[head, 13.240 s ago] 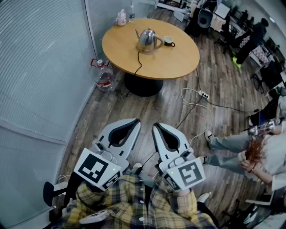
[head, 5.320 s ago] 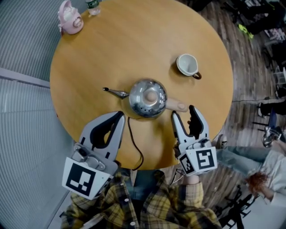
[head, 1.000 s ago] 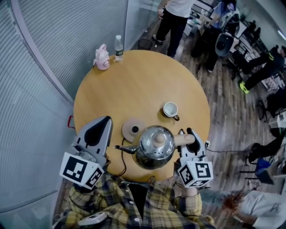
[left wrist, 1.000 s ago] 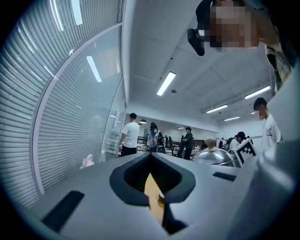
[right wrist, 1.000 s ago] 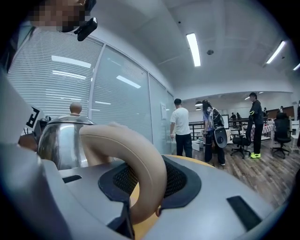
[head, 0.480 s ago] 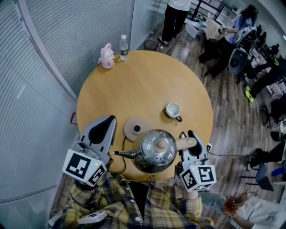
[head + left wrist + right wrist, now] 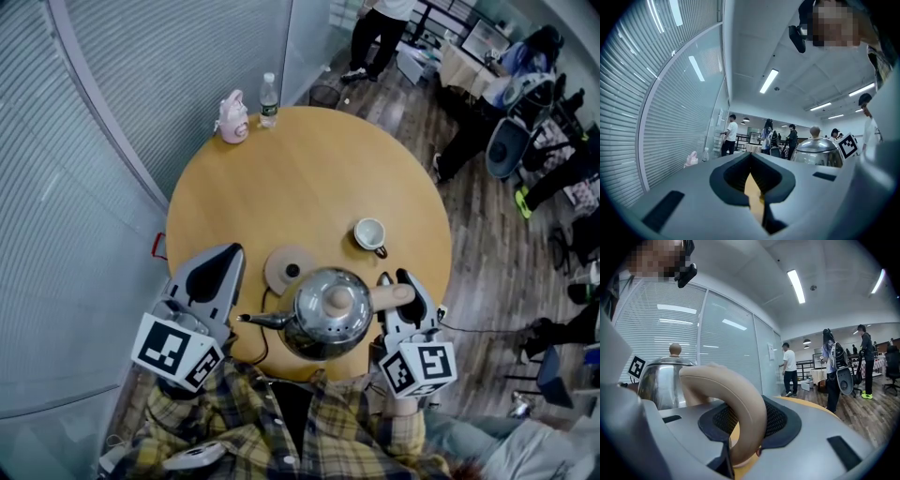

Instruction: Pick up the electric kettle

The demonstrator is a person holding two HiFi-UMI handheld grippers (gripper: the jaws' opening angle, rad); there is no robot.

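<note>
My right claw (image 7: 394, 281) is clamped on the tan handle (image 7: 743, 404) of the electric kettle (image 7: 323, 323), its pads pressing the loop from both sides; the kettle is off its round base (image 7: 281, 270), which lies bare on the surface (image 7: 309, 178) just beyond the kettle; my left claw (image 7: 228, 253) sits out past the kettle's spout (image 7: 253, 320), apart from it, tips together on nothing; a cup (image 7: 371, 234) stands beyond the kettle, nearer its handle side.
</note>
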